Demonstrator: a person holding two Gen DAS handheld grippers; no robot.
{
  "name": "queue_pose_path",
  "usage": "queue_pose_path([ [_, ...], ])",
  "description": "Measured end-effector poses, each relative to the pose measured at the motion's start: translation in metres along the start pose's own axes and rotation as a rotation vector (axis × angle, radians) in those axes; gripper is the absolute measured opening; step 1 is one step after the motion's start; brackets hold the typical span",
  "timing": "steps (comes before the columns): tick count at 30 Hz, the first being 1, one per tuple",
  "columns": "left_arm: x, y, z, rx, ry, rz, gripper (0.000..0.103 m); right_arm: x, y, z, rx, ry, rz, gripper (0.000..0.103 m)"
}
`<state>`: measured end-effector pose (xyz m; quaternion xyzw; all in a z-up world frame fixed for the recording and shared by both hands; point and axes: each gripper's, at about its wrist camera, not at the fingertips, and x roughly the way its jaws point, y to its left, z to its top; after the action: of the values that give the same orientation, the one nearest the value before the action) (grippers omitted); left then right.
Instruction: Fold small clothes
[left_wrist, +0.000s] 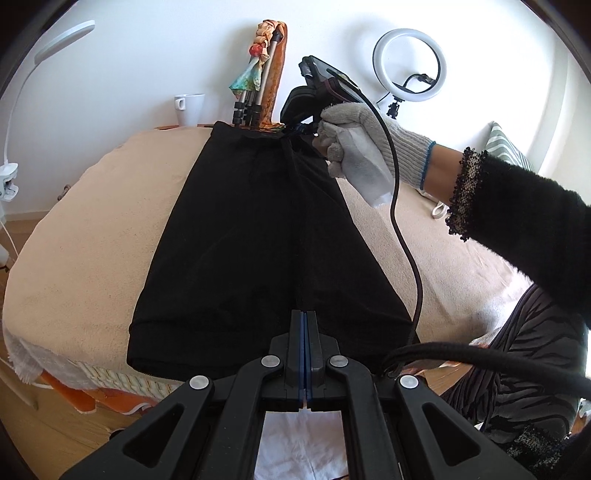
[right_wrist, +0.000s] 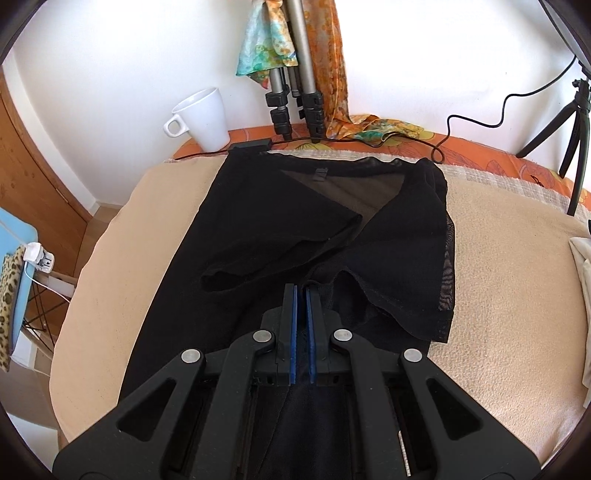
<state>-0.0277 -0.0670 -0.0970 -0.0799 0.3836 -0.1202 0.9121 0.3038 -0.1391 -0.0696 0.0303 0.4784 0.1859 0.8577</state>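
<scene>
Black sheer-knit garment (right_wrist: 295, 229) lying on beige padded table (right_wrist: 498, 258): thin, limp, slippery; best taken at hems. Left tongs (left_wrist: 305, 314) pressing together at near hem; right tongs (right_wrist: 301, 291) pinching a sleeve fold.

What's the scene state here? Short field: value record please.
surface: beige blanket over a table
garment: black garment laid flat lengthwise, sleeves folded in over the body
left gripper: fingers shut at the garment's near hem; whether cloth is pinched cannot be told
right gripper: fingers nearly together on a fold of the garment
right hand: gloved, holding the right gripper at the garment's far end
background: white mug, tripod legs, ring light
</scene>
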Motion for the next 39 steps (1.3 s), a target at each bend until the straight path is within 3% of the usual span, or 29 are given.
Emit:
queue_pose_path([
  [6,-0.002,0.003,-0.002,0.023,0.024,0.048,0.0,0.017,0.013,-0.006,-0.051,0.041,0.042,0.006],
  [8,-0.004,0.007,-0.001,0.014,0.018,0.058,0.0,0.015,0.01,-0.008,-0.046,0.056,0.071,0.014],
  [10,-0.008,0.01,-0.002,0.003,0.01,0.061,0.0,0.007,0.004,-0.009,-0.023,0.06,0.11,0.038],
  [12,-0.013,0.01,-0.002,0.003,-0.013,0.076,0.005,-0.011,-0.005,-0.01,-0.003,0.029,0.135,0.045],
  [18,-0.024,0.005,0.002,0.012,-0.064,0.051,0.009,-0.061,-0.053,-0.036,0.091,0.027,0.219,0.045],
  [22,-0.011,-0.007,0.0,0.019,-0.02,-0.02,0.015,-0.073,-0.073,-0.076,0.134,0.101,0.22,0.045],
  [25,-0.003,-0.02,-0.003,0.032,0.006,-0.057,0.015,-0.069,-0.082,-0.103,0.166,0.172,0.249,0.045],
  [27,0.001,-0.033,-0.003,0.06,0.008,-0.074,0.015,-0.064,-0.081,-0.113,0.142,0.192,0.225,0.045],
  [30,0.008,-0.053,-0.003,0.136,0.009,-0.076,0.027,-0.058,-0.081,-0.124,0.125,0.212,0.216,0.045],
  [35,0.027,-0.086,-0.011,0.299,0.039,-0.017,0.032,-0.054,-0.082,-0.119,0.125,0.203,0.247,0.045],
  [39,0.041,-0.094,-0.022,0.363,0.077,0.028,0.032,-0.048,-0.077,-0.119,0.133,0.213,0.269,0.042],
])
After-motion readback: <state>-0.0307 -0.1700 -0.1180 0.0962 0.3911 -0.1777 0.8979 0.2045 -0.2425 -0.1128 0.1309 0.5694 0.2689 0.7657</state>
